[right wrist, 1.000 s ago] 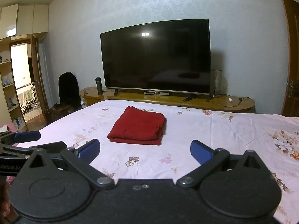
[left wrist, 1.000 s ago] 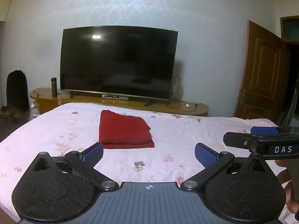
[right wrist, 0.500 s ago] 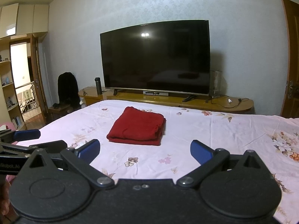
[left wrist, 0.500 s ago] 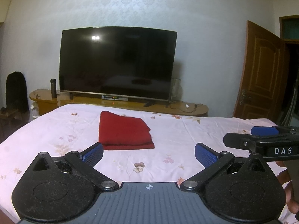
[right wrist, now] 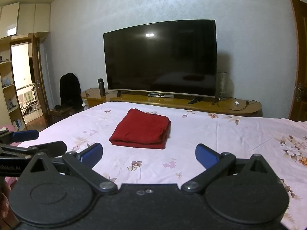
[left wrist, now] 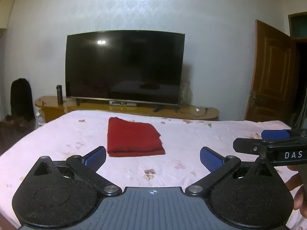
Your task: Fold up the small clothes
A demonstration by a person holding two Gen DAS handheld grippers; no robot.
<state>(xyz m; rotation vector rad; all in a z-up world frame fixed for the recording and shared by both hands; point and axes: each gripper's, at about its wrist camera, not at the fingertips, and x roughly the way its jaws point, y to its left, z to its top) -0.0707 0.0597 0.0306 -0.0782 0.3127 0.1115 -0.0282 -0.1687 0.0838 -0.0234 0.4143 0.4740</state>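
Red garment (left wrist: 133, 137): folded compact, mid-bed (left wrist: 211, 134), far of both grippers. Left gripper (left wrist: 153, 158): spread, empty, well apart from cloth. Right gripper (right wrist: 149, 156): spread, empty. Risk: careless re-grab at loose right edge unravels stacked layers.

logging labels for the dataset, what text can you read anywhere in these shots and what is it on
"DAS": white letters on the black body of the right gripper, cut off by the picture's edge.
White lettering on the black body of the left gripper: too blurred to read.
Silver box under the black television: any marking too small.
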